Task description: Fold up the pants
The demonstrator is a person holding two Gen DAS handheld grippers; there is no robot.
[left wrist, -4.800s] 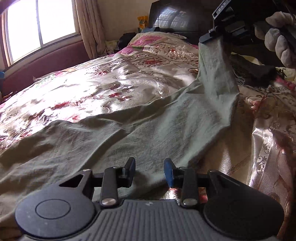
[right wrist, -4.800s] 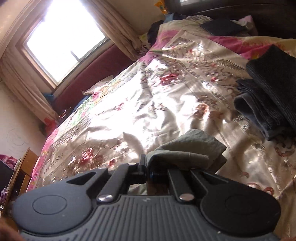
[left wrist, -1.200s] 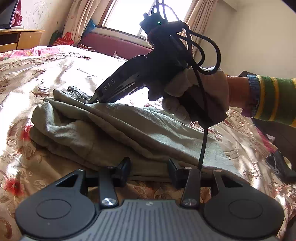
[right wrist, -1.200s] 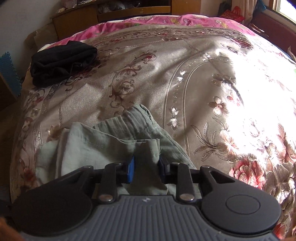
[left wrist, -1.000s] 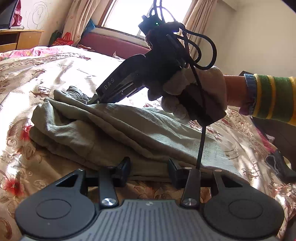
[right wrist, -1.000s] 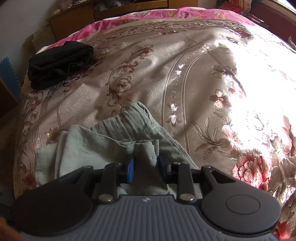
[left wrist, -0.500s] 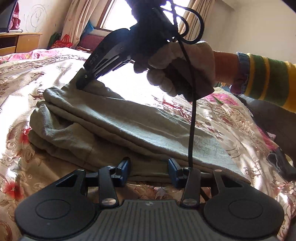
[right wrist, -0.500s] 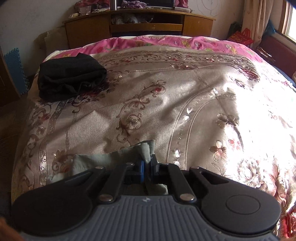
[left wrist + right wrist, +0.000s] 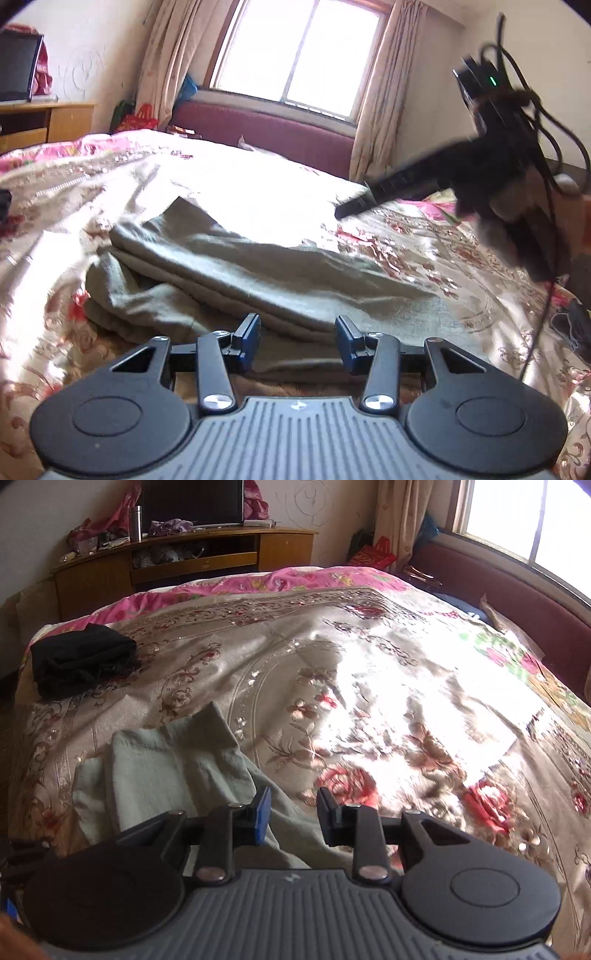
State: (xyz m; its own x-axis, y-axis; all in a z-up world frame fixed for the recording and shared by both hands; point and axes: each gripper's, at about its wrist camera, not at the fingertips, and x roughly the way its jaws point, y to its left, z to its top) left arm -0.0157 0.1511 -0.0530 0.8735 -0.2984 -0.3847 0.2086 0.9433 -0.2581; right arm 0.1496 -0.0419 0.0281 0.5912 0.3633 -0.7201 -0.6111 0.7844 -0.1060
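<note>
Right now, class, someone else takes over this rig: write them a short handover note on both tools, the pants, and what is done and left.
Left tool: open, empty, at the near edge of the pants.
Right tool: jaws opening, nothing between them, lifted above the bedspread.
Pants: lying folded in layers on the bedspread, edges uneven.
Black clothes: bundled at the far corner, apart.
Done: folds made, pants let go.
Left: probably tidy the edges, perhaps one more fold.

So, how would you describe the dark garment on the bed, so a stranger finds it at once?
Look at the floral bedspread and go to the corner nearest the wooden cabinet. The black bundle lies there alone, apart from the grey-green pants. It is the only black cloth on the bed.
</note>
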